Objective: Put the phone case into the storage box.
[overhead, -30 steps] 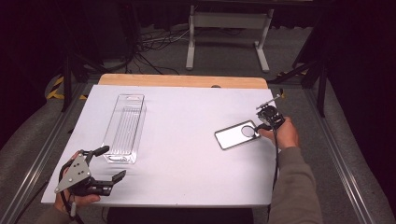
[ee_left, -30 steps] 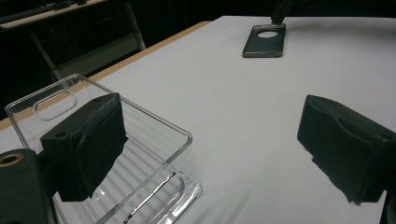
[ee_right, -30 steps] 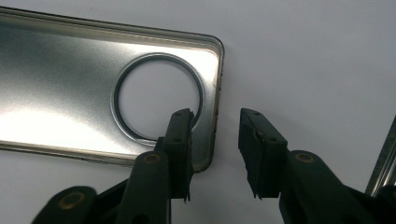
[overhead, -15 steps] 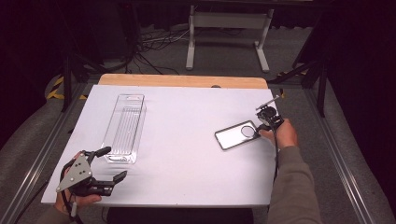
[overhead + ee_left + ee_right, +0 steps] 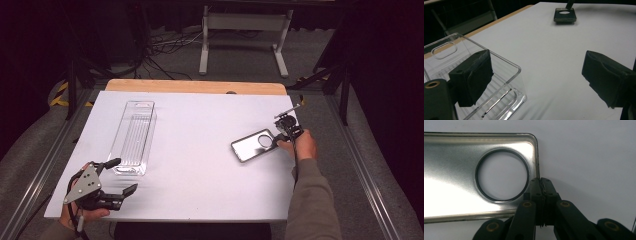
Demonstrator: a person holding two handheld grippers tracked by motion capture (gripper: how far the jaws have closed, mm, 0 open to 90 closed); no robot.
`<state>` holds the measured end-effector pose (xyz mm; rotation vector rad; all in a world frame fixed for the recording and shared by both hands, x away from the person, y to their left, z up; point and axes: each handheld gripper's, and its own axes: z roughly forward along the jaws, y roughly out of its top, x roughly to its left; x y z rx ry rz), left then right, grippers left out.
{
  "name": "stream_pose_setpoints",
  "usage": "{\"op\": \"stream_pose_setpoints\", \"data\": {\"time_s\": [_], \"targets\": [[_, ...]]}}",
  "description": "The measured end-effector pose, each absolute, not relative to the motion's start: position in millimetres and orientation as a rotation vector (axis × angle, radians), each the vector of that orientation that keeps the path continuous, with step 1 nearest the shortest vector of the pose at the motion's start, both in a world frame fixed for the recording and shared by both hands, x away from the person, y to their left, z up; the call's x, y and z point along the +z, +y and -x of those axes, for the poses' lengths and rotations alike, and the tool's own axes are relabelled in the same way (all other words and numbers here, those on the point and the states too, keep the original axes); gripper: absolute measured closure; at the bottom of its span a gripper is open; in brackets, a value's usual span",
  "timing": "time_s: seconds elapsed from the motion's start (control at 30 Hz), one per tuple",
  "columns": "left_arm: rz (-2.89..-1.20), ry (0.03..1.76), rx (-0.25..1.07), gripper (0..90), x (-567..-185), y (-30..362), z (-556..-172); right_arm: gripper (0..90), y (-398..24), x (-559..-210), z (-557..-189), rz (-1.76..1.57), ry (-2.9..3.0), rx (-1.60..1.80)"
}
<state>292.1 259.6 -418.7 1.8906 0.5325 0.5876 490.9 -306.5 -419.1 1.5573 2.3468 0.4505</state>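
Metal lid (image 5: 456, 172) with round window — my right gripper (image 5: 541, 185) pinched seemingly on its rim; left gripper (image 5: 116, 175) gaping, empty — clear tray (image 5: 477, 75) beside its jaw.

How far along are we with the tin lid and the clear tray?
Nothing looks finished: the tray is empty. In hand: right gripper is shut on the lid's edge, lid on the table. Left gripper is open beside the tray. Any move is left.
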Motion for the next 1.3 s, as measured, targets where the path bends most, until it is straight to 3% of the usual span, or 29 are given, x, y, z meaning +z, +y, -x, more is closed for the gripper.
{"op": "stream_pose_setpoints", "data": {"time_s": [0.3, 0.43, 0.83, 1.3], "targets": [[-1.881, 0.531, 0.583, 10.2, -417, 260, -291, 89.1, -311, -420, -483, -1.625, 2.303, 0.524], [-1.89, 0.538, 0.581, 10.0, -417, 261, -292, 84.4, -311, -419, -483, -1.623, 2.322, 0.504], [-1.904, 0.536, 0.577, 10.0, -418, 261, -293, 89.8, -305, -419, -483, -1.579, 2.33, 0.436], [-1.879, 0.536, 0.579, 9.9, -415, 263, -291, 90.0, -327, -416, -460, -1.651, 2.132, 0.714]]}}
